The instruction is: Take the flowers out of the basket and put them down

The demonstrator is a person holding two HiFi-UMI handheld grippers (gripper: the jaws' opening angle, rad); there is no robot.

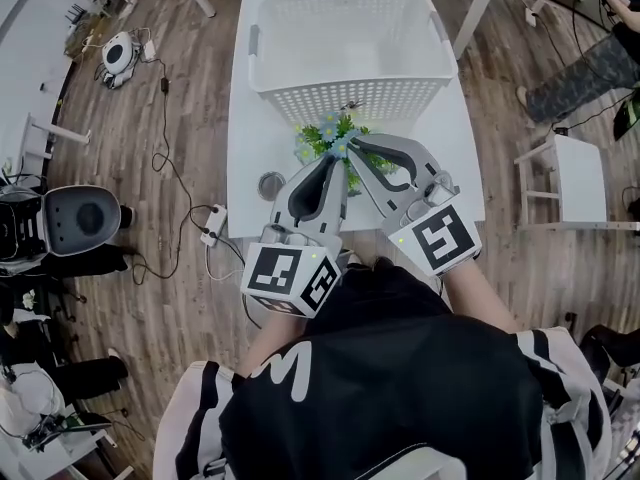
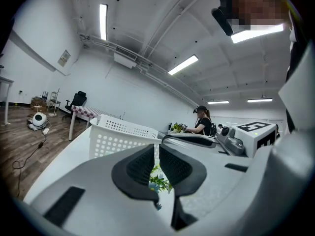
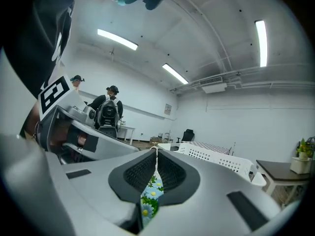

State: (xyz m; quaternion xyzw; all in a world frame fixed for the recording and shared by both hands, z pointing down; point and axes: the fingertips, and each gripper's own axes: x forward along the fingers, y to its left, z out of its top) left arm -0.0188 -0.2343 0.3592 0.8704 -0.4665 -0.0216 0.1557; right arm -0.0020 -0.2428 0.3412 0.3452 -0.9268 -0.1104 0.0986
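Observation:
A small bunch of artificial flowers [image 1: 328,138] with blue blossoms and green leaves sits just in front of the white lattice basket [image 1: 350,98] on the white table [image 1: 250,158]. Both grippers meet at it. My left gripper [image 1: 336,158] comes in from below left, its jaws drawn almost together with leaves [image 2: 158,181] showing in the slit. My right gripper [image 1: 352,146] reaches in from the right, and its pads are shut with blue blossoms [image 3: 152,193] showing just under them. The basket [image 2: 118,134] stands right behind the fingertips, and in the head view nothing shows inside it.
A small round grey object [image 1: 271,183] lies on the table left of the grippers. A power strip [image 1: 212,225] and cables lie on the wooden floor to the left. A white side table [image 1: 580,178] stands at the right, with a person's legs [image 1: 590,68] beyond it.

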